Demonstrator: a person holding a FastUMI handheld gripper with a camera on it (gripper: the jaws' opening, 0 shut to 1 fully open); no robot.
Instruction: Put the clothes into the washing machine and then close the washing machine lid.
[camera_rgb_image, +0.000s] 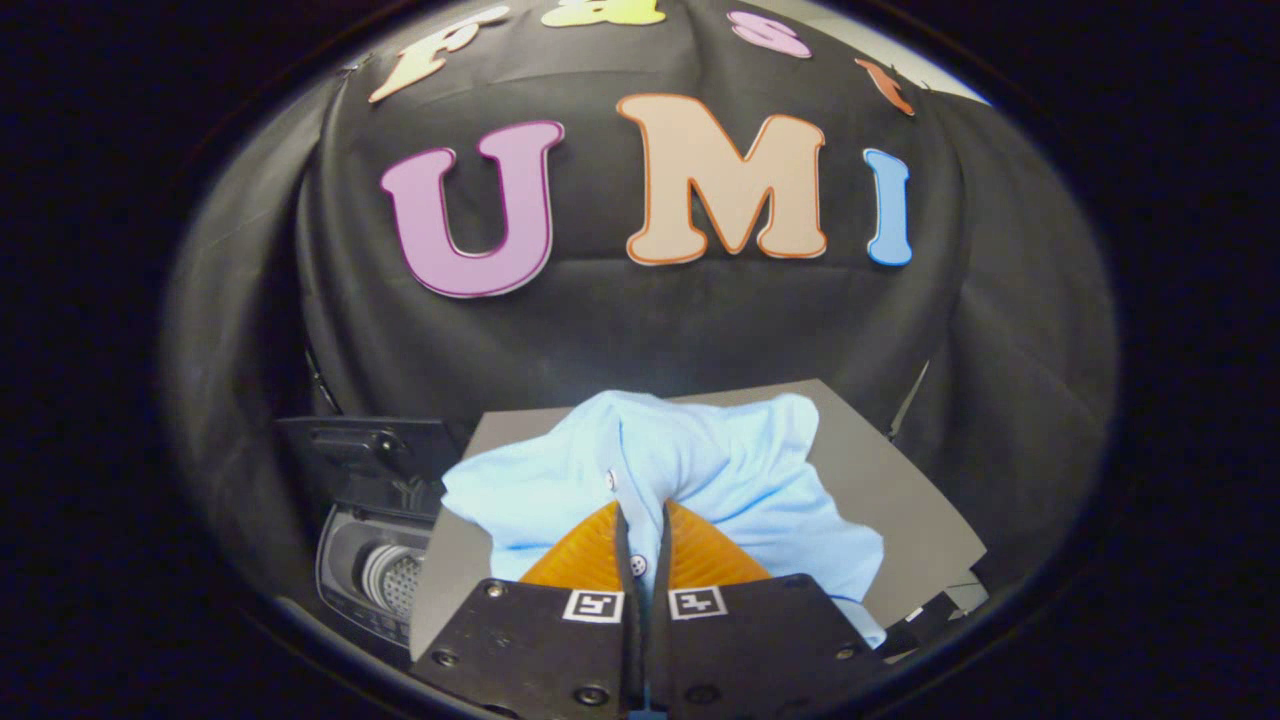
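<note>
A light blue buttoned shirt (700, 480) lies bunched on a grey table top (890, 480), just ahead of and around my fingers. My gripper (642, 515) is shut on a fold of the shirt's button placket, with cloth pinched between both fingers. To the left of the table and lower stands the washing machine (375, 570), its dark lid (370, 450) raised upright and the perforated drum (395, 580) showing through the opening.
The table's left edge (440, 560) runs close beside the washer opening. Black cloth walls stand behind the table and on both sides.
</note>
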